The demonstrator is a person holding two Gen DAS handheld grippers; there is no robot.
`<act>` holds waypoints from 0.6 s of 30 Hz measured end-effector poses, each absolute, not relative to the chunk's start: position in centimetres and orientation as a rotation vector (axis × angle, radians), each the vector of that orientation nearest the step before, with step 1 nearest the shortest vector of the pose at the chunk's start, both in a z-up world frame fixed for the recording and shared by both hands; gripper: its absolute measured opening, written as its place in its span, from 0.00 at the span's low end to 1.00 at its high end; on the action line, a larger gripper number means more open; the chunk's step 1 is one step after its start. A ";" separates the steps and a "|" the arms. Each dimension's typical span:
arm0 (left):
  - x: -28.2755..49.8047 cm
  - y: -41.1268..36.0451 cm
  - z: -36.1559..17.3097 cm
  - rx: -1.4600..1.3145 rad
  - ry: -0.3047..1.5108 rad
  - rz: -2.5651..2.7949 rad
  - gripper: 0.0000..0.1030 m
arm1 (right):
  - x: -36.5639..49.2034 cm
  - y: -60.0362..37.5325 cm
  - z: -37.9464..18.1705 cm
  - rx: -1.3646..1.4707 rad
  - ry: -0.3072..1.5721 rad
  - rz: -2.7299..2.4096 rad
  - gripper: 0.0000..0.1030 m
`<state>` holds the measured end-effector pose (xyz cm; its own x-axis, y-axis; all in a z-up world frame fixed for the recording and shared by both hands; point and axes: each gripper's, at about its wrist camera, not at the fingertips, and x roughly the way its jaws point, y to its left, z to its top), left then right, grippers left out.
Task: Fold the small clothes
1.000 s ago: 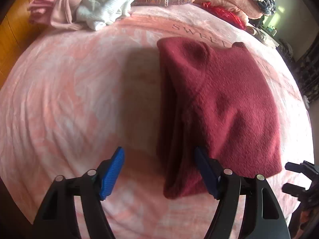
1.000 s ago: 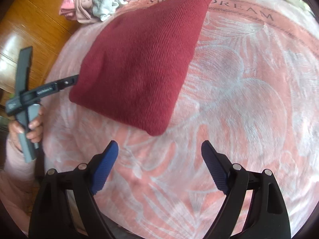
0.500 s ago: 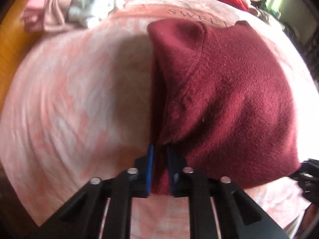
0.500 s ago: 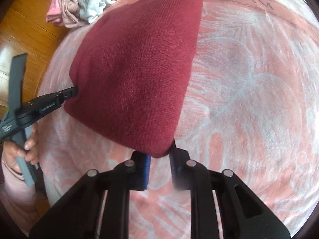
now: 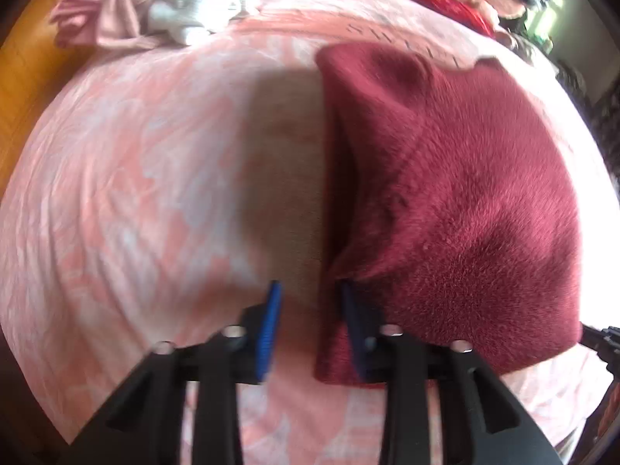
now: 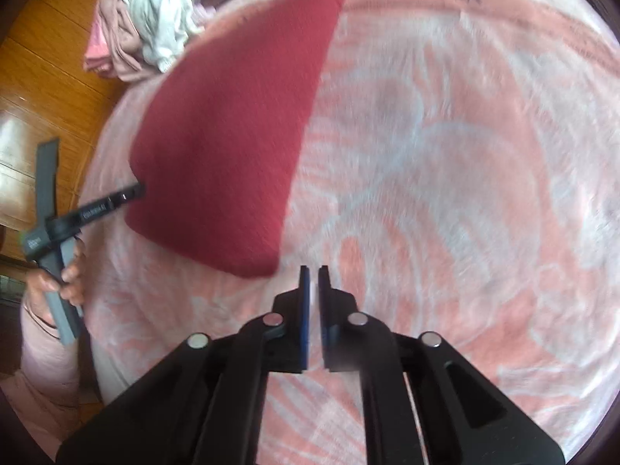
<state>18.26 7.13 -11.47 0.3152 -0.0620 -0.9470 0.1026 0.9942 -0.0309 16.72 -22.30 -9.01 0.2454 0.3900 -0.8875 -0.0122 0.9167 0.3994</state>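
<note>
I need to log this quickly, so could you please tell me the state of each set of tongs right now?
Left tongs: opening, nothing gripped; the red sweater lies against one finger.
Right tongs: shut, empty, beside the sweater's corner.

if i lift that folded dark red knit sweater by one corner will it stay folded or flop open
The folded dark red knit sweater will probably flop: its near-left edge already gapes into loose layers. The fuzzy knit looks thick, so it should drag rather than slide on the pink patterned bedspread. It looks fairly light and not fragile.
</note>
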 end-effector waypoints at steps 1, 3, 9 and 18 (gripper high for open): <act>18.2 7.4 -11.0 0.021 1.242 -0.109 0.40 | 17.0 -22.6 -8.1 0.352 1.282 0.293 0.27; 18.5 7.5 -10.1 -0.003 1.233 -0.105 0.48 | 18.0 -22.4 -6.6 0.375 1.258 0.330 0.53; 20.3 6.5 -11.3 -0.022 1.281 -0.122 0.69 | 21.3 -20.8 -8.8 0.419 1.339 0.389 0.62; 21.0 7.3 -13.6 -0.075 1.310 -0.167 0.68 | 21.1 -19.5 -11.1 0.397 1.372 0.389 0.18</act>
